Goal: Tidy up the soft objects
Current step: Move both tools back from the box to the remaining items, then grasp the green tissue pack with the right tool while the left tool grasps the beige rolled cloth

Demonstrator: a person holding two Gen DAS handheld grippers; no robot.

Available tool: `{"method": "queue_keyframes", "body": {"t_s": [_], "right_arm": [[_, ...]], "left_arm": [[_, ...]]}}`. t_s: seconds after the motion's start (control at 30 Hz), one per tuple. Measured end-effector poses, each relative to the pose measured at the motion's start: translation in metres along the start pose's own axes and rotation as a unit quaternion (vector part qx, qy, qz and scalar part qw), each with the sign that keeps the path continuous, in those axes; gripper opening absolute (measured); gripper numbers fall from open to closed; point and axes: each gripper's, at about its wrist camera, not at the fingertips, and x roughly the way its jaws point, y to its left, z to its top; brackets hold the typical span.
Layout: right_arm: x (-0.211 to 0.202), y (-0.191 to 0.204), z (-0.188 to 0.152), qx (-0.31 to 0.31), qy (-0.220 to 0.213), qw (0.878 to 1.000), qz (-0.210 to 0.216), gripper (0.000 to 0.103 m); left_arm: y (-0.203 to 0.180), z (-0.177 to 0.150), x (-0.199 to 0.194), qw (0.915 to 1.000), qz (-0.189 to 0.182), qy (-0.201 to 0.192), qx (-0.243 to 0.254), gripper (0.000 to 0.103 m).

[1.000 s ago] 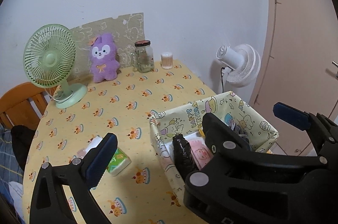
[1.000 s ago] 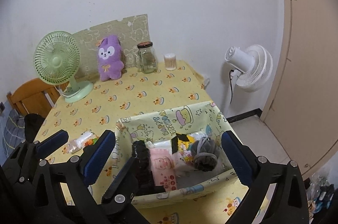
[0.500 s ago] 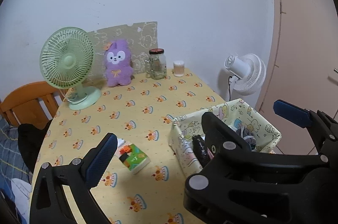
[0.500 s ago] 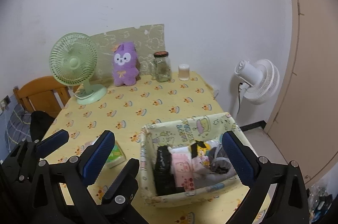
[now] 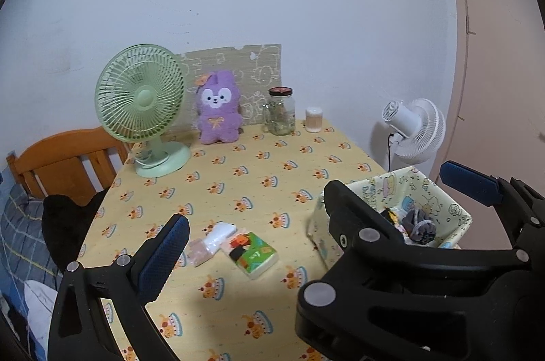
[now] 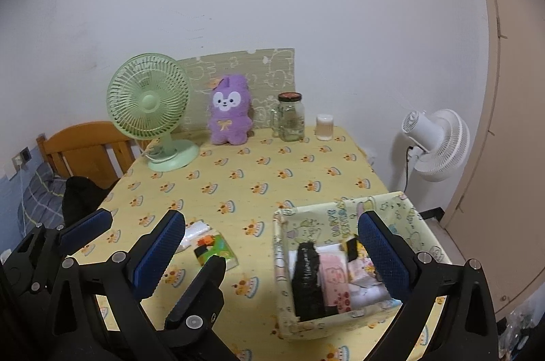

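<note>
Yellow patterned cloth covers the worktop [image 6: 259,177], which fills the middle of both views. At its far edge, upper centre, stand a green fan [image 6: 150,108], a purple plush [image 6: 229,114], a glass jar [image 6: 290,117] and a small cup [image 6: 324,127], all in a row against the wall.

Lower right in the right wrist view sits the fabric basket [image 6: 340,224], close to the worktop's right edge. Inside lie a black bundle [image 6: 308,279] at the left wall, a pink packet [image 6: 335,281] touching it, and pale packets further right, partly hidden by a claw finger.

Lower centre on the bare cloth, left of the basket and apart from it, lie a green tissue pack [image 5: 253,253] and a white pouch [image 5: 218,233] just beside it.

Both claws hover above the near edge, spread wide and holding nothing: the left claw [image 5: 313,214] over the pack and basket, the right claw [image 6: 272,252] framing the basket's left wall. Between the far row and the pack the cloth is open.
</note>
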Motion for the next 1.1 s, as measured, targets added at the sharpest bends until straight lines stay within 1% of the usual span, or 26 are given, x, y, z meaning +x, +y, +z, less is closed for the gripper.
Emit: {"method": "queue_keyframes", "body": {"t_s": [0.07, 0.2, 0.57, 0.9, 1.1], "right_arm": [[0.001, 0.007, -0.001, -0.008, -0.006, 1.0, 0.003, 0.103], [0.007, 0.019, -0.004, -0.013, -0.003, 1.0, 0.013, 0.103], [0.035, 0.043, -0.019, -0.021, 0.03, 0.998, 0.044, 0.102], [0.066, 0.062, -0.035, -0.031, 0.064, 0.996, 0.058, 0.101], [0.085, 0.072, -0.043, -0.036, 0.08, 0.993, 0.073, 0.097]], "left_arm": [[0.006, -0.003, 0.0, 1.0, 0.003, -0.004, -0.005, 0.103], [0.017, -0.008, 0.0, 0.9999, 0.012, -0.001, -0.01, 0.103], [0.042, -0.026, 0.018, 0.999, 0.026, 0.029, -0.023, 0.102], [0.063, -0.047, 0.039, 0.9968, 0.034, 0.061, -0.039, 0.101], [0.075, -0.056, 0.052, 0.9956, 0.039, 0.074, -0.041, 0.101]]}}
